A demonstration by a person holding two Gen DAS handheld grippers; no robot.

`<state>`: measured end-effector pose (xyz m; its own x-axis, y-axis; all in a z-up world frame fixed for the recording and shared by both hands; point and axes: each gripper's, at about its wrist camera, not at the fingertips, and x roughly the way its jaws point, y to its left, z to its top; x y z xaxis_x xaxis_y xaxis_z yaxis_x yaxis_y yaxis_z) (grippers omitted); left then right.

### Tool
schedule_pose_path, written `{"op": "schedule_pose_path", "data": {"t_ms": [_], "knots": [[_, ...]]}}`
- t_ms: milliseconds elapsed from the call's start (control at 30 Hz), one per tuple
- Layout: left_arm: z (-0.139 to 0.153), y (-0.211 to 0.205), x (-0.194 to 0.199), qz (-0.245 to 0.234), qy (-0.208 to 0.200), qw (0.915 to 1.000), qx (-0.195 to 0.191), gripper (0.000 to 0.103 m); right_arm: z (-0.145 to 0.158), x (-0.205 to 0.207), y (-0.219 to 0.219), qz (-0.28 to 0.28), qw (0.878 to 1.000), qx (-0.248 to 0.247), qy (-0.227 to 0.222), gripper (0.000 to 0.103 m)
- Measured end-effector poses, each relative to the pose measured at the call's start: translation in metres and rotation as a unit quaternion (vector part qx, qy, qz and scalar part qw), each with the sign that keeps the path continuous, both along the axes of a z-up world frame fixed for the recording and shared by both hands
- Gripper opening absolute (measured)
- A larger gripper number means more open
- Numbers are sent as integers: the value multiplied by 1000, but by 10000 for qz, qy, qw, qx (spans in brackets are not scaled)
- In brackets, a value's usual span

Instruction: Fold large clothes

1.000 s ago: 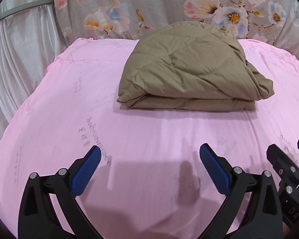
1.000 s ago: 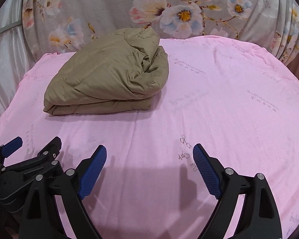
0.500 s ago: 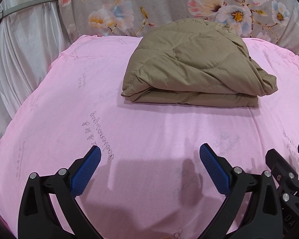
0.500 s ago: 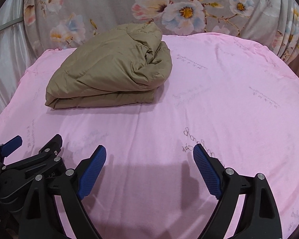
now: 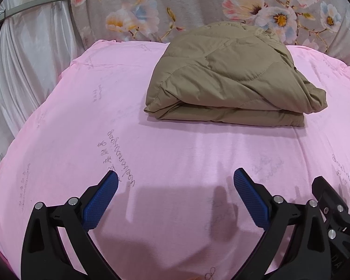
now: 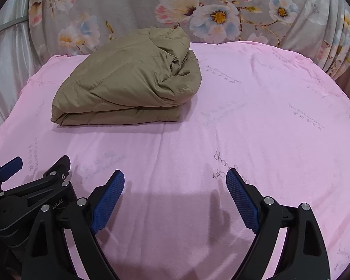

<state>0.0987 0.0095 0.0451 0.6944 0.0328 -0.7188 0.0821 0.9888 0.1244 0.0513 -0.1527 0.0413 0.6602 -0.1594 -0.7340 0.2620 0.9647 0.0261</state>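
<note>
My left gripper [image 5: 175,182] and right gripper [image 6: 175,182] both hang with jaws spread wide, nothing between them, above the pink sheet [image 5: 175,154]. The folded tan quilted coat [image 5: 228,77] lies at the far side, by the floral curtain [image 6: 198,7]. Only my left view shows the white drape [image 5: 28,58]; only the right shows the coat's bunched end [image 6: 182,74].
</note>
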Motion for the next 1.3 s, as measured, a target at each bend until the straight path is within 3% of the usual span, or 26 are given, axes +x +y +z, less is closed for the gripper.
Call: {"op": "schedule_pose_path", "data": {"t_ms": [1300], "knots": [[0, -1, -2, 16, -12, 10000, -15, 97, -1, 0, -1, 8, 10000, -12, 2, 87]]}}
